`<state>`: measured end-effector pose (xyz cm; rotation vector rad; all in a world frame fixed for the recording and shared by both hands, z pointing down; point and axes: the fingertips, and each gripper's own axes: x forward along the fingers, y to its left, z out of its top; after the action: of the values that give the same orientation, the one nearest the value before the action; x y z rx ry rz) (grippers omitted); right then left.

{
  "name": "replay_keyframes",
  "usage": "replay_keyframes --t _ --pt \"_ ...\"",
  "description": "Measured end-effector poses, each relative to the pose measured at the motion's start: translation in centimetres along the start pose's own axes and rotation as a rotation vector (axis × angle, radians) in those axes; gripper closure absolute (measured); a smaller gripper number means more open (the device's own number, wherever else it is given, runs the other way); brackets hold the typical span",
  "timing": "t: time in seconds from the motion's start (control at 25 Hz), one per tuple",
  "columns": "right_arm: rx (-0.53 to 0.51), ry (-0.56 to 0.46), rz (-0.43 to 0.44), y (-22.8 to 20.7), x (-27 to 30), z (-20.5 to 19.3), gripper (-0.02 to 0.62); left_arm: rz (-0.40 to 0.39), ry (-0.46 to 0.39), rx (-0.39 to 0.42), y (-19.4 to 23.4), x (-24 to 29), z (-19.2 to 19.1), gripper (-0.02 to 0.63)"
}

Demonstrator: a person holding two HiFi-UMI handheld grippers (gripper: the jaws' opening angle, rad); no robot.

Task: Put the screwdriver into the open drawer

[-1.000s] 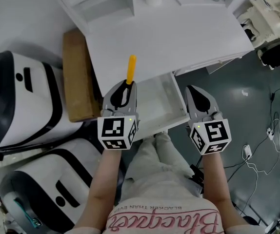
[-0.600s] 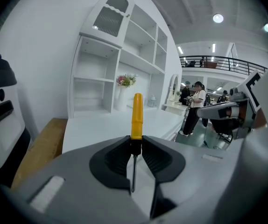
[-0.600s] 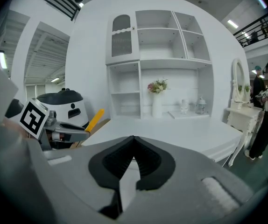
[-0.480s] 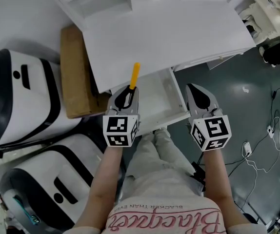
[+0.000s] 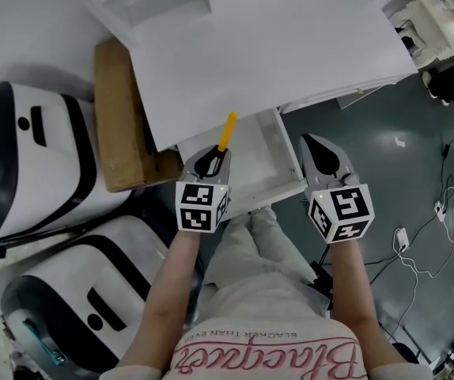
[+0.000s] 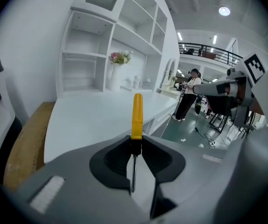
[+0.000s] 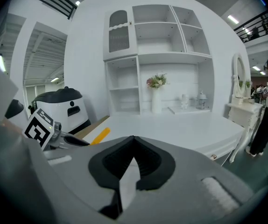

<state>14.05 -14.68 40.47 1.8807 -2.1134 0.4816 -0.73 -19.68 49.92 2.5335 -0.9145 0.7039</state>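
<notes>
The left gripper [image 5: 214,158], clamped on the screwdriver [image 5: 227,131], has sunk from over the counter [image 5: 274,54] to the open drawer [image 5: 279,150]. The yellow handle points to one o'clock above it, so release looks close. The right gripper [image 5: 319,150] hangs closed and empty at the drawer's three o'clock.

My screwdriver [image 6: 137,115] had a yellow handle, a short black collar and a thin metal shaft. It was clamped at the collar between the 2 jaws of my left gripper [image 5: 211,160] — handle pointing forward past the tips, shaft running back toward me. It hung over the left part of the open drawer [image 5: 284,158] — white, shallow, pulled out from under the white desk top [image 5: 274,54].
</notes>
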Motion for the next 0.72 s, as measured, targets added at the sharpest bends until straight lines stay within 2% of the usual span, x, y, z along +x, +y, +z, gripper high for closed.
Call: replay_keyframes --t 0.2,0.72 --pt "0.013 0.015 0.002 -0.5 0.5 -0.4 0.594 -0.031 0.093 0.006 -1.0 1.6 -2.1 0.512" --pt "0.04 0.054 0.014 -1.8 2.1 -1.4 0.594 -0.04 0.331 -0.032 -1.2 5.6 -7.3 0.512"
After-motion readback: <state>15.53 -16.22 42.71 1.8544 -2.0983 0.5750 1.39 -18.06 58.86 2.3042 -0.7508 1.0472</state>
